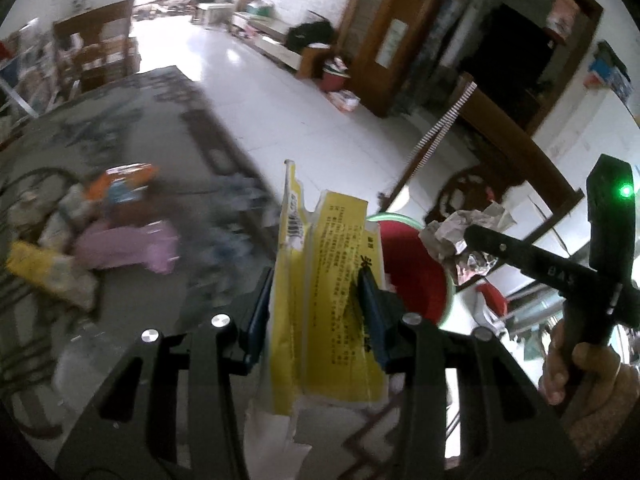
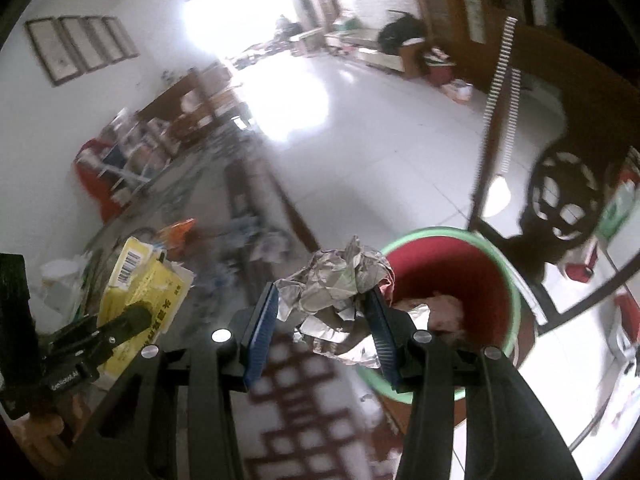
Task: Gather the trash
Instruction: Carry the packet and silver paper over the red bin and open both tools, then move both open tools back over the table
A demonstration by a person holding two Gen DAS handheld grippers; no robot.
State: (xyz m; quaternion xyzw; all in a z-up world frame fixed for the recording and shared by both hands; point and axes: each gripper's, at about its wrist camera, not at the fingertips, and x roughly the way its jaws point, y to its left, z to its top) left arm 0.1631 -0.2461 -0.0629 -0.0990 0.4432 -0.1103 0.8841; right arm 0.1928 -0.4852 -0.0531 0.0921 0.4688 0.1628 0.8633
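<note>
My left gripper (image 1: 316,300) is shut on a flat yellow package (image 1: 320,312) with black print, held upright over the glass table's edge. Just right of it, my right gripper (image 2: 322,314) is shut on a crumpled wad of silver foil and paper (image 2: 336,280), also seen in the left wrist view as the wad (image 1: 460,236). A red bin with a green rim (image 2: 452,280) stands on the floor just beyond and right of both grippers, some pinkish trash inside. The bin (image 1: 416,276) shows behind the yellow package. The left gripper with the yellow package (image 2: 140,280) appears at left in the right wrist view.
More wrappers lie on the glass table: a pink one (image 1: 128,248), a yellow one (image 1: 44,268) and an orange one (image 1: 124,180). A dark wooden chair (image 2: 560,184) stands by the bin. White tiled floor (image 1: 304,92) stretches beyond; shelves (image 1: 96,52) at the far left.
</note>
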